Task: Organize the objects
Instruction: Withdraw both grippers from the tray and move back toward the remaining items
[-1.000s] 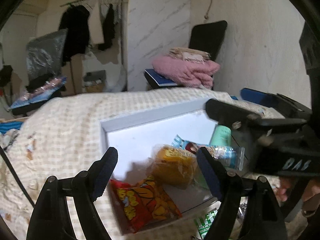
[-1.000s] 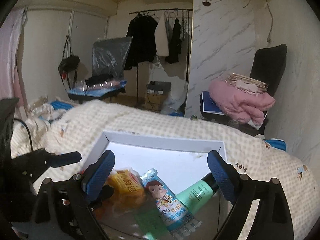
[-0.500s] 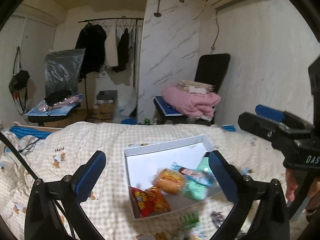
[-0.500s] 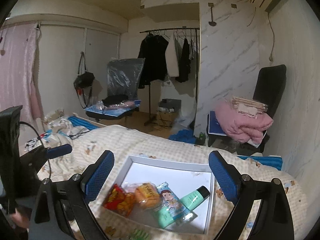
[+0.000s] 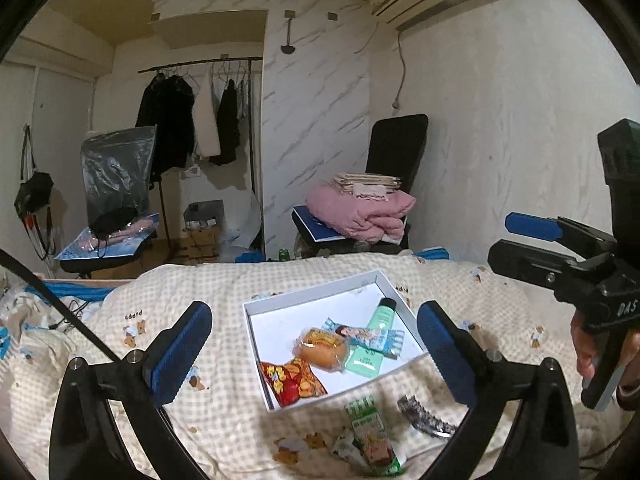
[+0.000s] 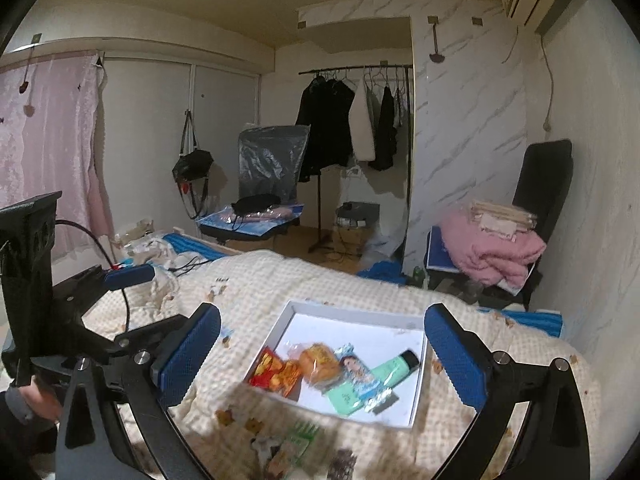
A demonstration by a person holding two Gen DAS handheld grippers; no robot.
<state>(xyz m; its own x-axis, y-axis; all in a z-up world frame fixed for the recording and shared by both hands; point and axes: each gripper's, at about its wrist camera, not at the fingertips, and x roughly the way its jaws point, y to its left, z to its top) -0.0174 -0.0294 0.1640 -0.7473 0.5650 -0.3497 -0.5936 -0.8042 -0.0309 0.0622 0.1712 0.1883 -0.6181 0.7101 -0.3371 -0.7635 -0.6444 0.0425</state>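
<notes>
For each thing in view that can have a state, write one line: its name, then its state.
white box: open, no lid on it, on the bed cover.
green tube: capped, lying in the box.
red snack bag: sealed, lying in the box.
green packet: outside the box, on the bed cover.
left gripper: open, empty.
right gripper: jaws opening, nothing between them.

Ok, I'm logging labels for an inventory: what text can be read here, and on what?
"DAS": on the right gripper, letters near the frame edge, possibly cut off; its jaws are opening, nothing between them.
"Eddnd", uncertain: small word by a bear on the quilt.
Red bag, bun wrapper, green packet: print too blurred to read.
</notes>
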